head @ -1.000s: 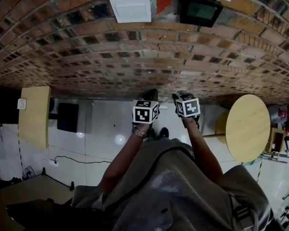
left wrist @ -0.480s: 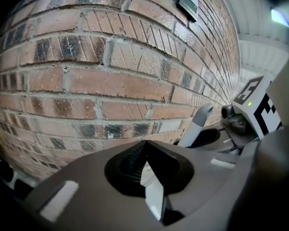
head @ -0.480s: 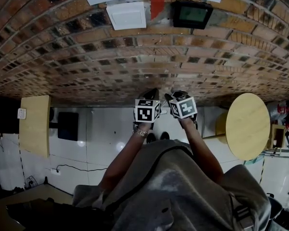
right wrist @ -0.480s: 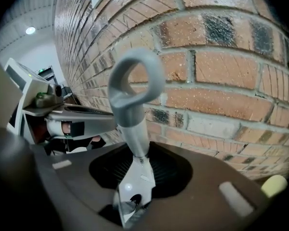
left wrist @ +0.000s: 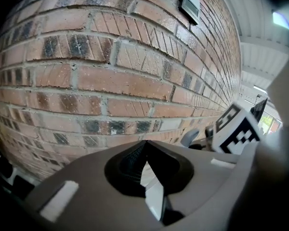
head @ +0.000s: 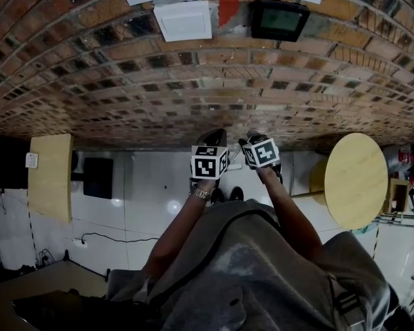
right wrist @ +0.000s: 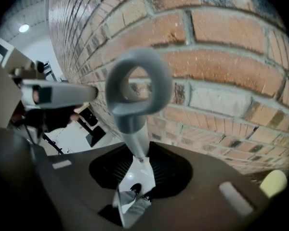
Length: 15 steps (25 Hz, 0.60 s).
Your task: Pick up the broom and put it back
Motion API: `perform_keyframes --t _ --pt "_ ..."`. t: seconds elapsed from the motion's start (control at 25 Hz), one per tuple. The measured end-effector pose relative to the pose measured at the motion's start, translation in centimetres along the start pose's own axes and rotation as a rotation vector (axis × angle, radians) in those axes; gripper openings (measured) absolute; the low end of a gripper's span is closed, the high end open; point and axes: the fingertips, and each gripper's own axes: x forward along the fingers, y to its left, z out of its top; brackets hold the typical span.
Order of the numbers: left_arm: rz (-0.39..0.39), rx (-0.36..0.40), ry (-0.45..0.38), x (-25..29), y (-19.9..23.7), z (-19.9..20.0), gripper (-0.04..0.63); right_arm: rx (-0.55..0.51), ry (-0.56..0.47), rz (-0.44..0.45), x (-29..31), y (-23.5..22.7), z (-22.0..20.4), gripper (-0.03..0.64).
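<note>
The broom shows as a grey handle (right wrist: 135, 124) with a loop at its end, standing up between the jaws of my right gripper (right wrist: 136, 150), which is shut on it close to the brick wall (right wrist: 221, 81). In the head view my right gripper (head: 260, 142) and left gripper (head: 214, 139) sit side by side at the foot of the wall (head: 193, 95). My left gripper (left wrist: 144, 144) has its pads meeting at the tips with nothing between them. The handle's grey end (left wrist: 191, 137) and the right gripper's marker cube (left wrist: 236, 131) appear at its right. The broom head is hidden.
A round wooden table (head: 355, 181) stands at the right and a rectangular wooden top (head: 50, 174) at the left beside a black box (head: 96, 178). A white box (head: 183, 19) and a black device (head: 279, 19) hang on the wall. A cable (head: 110, 238) lies on the white floor.
My right gripper has shifted slightly towards the left gripper and rolled a little, still holding the handle. The left gripper has stayed put.
</note>
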Motion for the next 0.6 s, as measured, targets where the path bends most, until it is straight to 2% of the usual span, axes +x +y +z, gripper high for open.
perform_keyframes --t 0.12,0.32,0.44,0.6 --pt "0.036 -0.019 -0.004 -1.1 1.0 -0.9 0.005 0.006 0.092 -0.008 4.6 -1.9 -3.6 0.103" --pt "0.100 -0.059 0.036 -3.1 2.5 -3.8 0.005 0.026 0.219 0.012 10.8 -4.2 -8.8 0.104" --pt "0.122 -0.069 0.049 -4.1 2.6 -5.0 0.005 -0.020 0.211 -0.012 12.3 -5.6 -8.0 0.103" --pt "0.151 -0.085 0.059 -5.5 2.7 -6.3 0.005 -0.033 0.111 -0.043 14.0 -7.6 -5.1 0.103"
